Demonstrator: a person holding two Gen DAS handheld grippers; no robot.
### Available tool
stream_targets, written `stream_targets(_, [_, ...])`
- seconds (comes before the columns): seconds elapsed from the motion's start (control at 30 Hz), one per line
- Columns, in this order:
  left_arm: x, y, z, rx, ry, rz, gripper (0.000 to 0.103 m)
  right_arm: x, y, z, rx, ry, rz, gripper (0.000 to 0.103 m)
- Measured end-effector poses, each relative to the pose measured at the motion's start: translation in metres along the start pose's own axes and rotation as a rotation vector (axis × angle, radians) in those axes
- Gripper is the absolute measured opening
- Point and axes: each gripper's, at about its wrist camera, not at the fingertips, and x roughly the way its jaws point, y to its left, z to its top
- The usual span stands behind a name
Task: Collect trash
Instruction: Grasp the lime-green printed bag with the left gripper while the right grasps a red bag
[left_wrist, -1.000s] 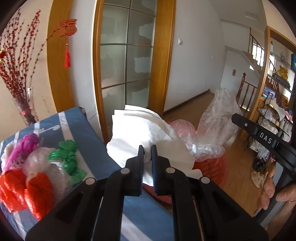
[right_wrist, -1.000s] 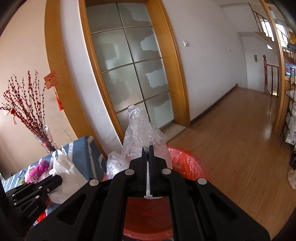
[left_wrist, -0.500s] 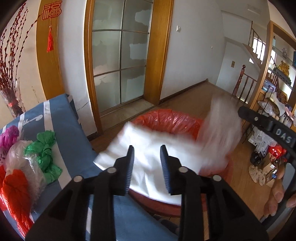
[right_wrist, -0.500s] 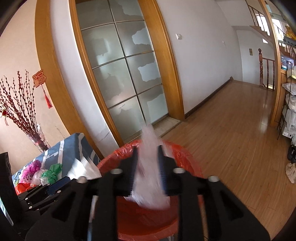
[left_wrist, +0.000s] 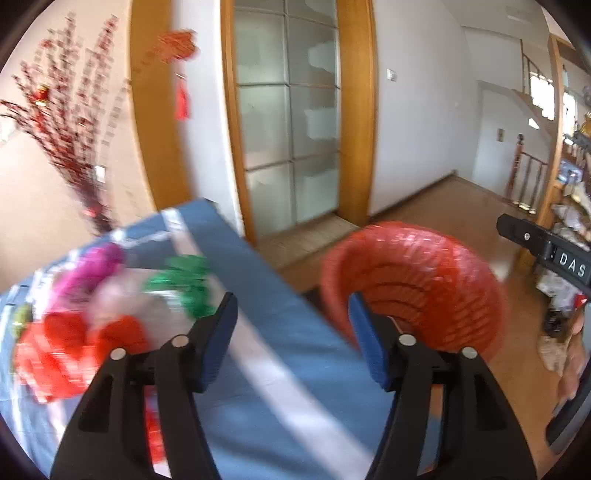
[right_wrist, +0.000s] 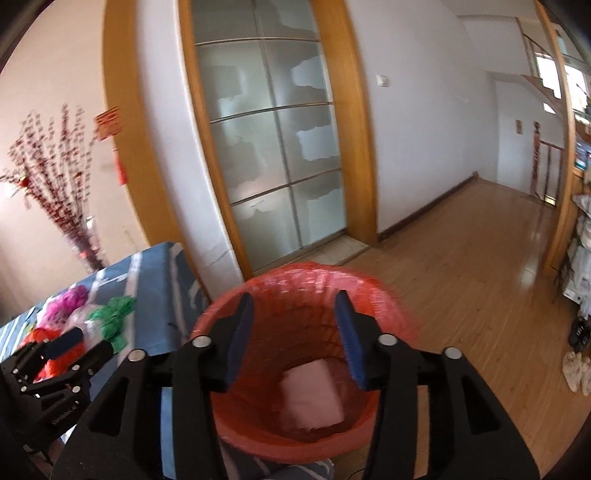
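Frosted glass door (right_wrist: 273, 155) in wooden frame, red-berry branches in vase (left_wrist: 70, 122) at table's far edge, red hanging charm (left_wrist: 181, 99), wood floor (right_wrist: 476, 258), stair railing (left_wrist: 524, 177).

- I count two grippers: the left gripper (left_wrist: 291, 325) low in the middle of the left wrist view, and the right gripper (right_wrist: 293, 325) low in the middle of the right wrist view.
- One red bin (right_wrist: 295, 435), lower centre of the right view.
- One white sheet (right_wrist: 312, 395) inside the bin.
- One blue table (left_wrist: 280, 332) at lower left.
- On it, blurred: two red bags (left_wrist: 74, 350), one green bag (left_wrist: 184, 284), one pink bag (left_wrist: 88, 269) and what looks like one clear bag (left_wrist: 122, 295); I can't be sure of more.
- One vase of red branches (right_wrist: 55, 184), left side.
- One glass door (right_wrist: 273, 162), upper centre.
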Motion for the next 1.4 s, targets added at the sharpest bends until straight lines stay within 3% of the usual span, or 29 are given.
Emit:
stream_targets(0.2, [-0.038, 0.059, -0.014, -0.071, -0.049, 0.149, 0.069, 0.004, 0.054, -0.01, -0.072, 0.03, 0.125, 0.049])
stream_targets(0.43, [-0.07, 0.145, -0.041, -0.23, -0.03, 0.327, 0.069, 0.015, 0.14, -0.03, -0.169, 0.096, 0.301, 0.049])
stream_targets(0.67, [-0.097, 0.201, -0.072, -0.305, -0.027, 0.481, 0.073, 0.029, 0.21, -0.053, -0.242, 0.189, 0.416, 0.049])
stream_targets(0.97, [-0.116, 0.257, -0.094, -0.401, -0.008, 0.552, 0.073, 0.045, 0.27, -0.073, -0.303, 0.232, 0.452, 0.049])
stream_targets(1.23, [-0.112, 0.286, -0.104, -0.448, 0.016, 0.573, 0.073, 0.065, 0.28, -0.089, -0.312, 0.307, 0.423, 0.049])
stream_targets(1.4, [-0.104, 0.303, -0.106, -0.469, 0.033, 0.574, 0.073, 0.065, 0.285, -0.092, -0.349, 0.31, 0.411, 0.049])
